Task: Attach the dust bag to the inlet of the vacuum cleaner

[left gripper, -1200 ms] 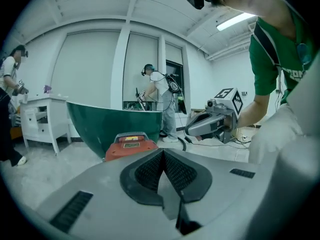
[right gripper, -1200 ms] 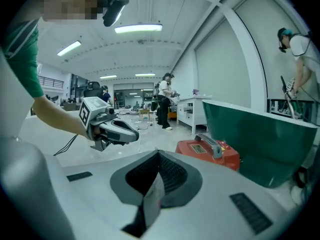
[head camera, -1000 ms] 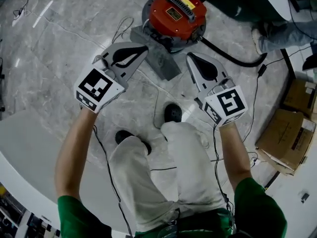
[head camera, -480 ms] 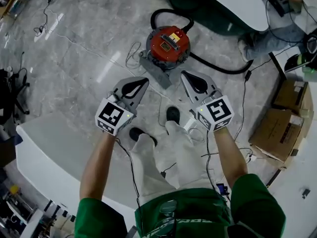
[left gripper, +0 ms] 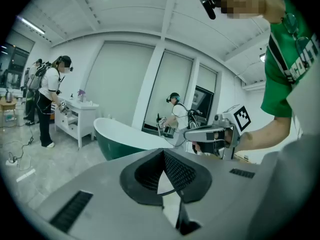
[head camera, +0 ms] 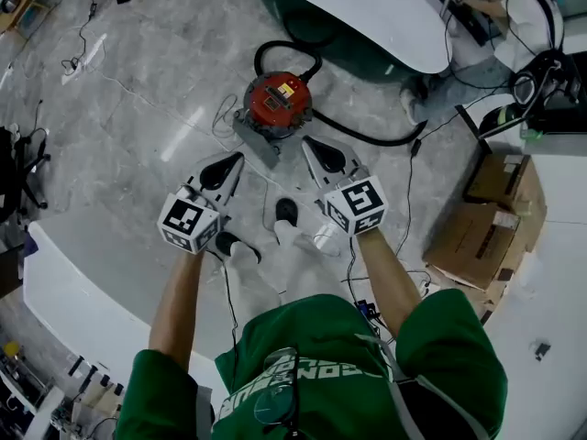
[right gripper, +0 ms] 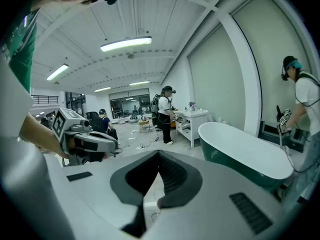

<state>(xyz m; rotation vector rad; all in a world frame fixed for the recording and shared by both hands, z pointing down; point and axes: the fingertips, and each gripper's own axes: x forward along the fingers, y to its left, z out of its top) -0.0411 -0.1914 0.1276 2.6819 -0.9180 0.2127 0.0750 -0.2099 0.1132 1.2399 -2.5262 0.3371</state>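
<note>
The red vacuum cleaner (head camera: 277, 102) stands on the marble floor, far below both grippers. A grey flat dust bag (head camera: 255, 142) lies against its near side. My left gripper (head camera: 229, 162) and right gripper (head camera: 315, 146) are held high side by side, both shut and holding nothing. In the left gripper view the jaws (left gripper: 163, 152) meet at their tips and point level into the room, with the right gripper (left gripper: 215, 134) beside them. The right gripper view shows its shut jaws (right gripper: 159, 154) and the left gripper (right gripper: 85, 141).
A black hose (head camera: 367, 138) runs from the vacuum toward a green and white bathtub (head camera: 367, 16). Cardboard boxes (head camera: 486, 218) sit at the right and a white curved platform (head camera: 83, 273) at the left. Cables cross the floor. Other people stand around the room.
Both grippers have risen well away from the floor together. The vacuum cleaner and dust bag now look smaller and farther below. Neither gripper has opened.
</note>
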